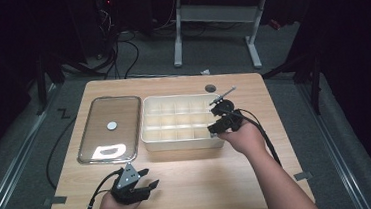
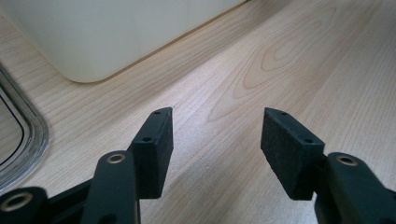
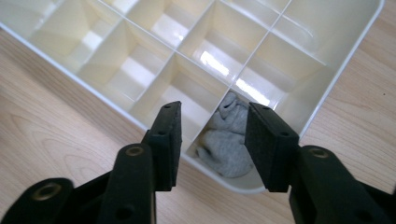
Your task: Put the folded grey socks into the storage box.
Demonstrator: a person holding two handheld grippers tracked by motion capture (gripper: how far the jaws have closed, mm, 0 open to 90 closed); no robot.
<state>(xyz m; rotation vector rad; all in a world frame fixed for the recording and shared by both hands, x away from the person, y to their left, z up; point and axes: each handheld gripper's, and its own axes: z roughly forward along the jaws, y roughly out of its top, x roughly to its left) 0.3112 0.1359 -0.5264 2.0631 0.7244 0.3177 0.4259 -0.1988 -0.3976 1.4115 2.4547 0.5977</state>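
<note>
Right gripper [image 3: 212, 140]: my jaws apart — nothing between them.
Sock [image 3: 226, 140]: grey, probably a sock — lying in the organizer box's [image 1: 148, 137] corner compartment.
Left gripper [image 2: 215, 149]: open, idle above the table [image 2: 280, 70].
Progress: drop done; lid [image 1: 109, 128] still off.

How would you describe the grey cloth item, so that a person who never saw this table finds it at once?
On the light wooden table stands a cream plastic box with many compartments, beside a clear lid. The small crumpled grey sock-like cloth lies in the box's corner compartment, below the open right gripper. The other visible compartments look empty.
</note>
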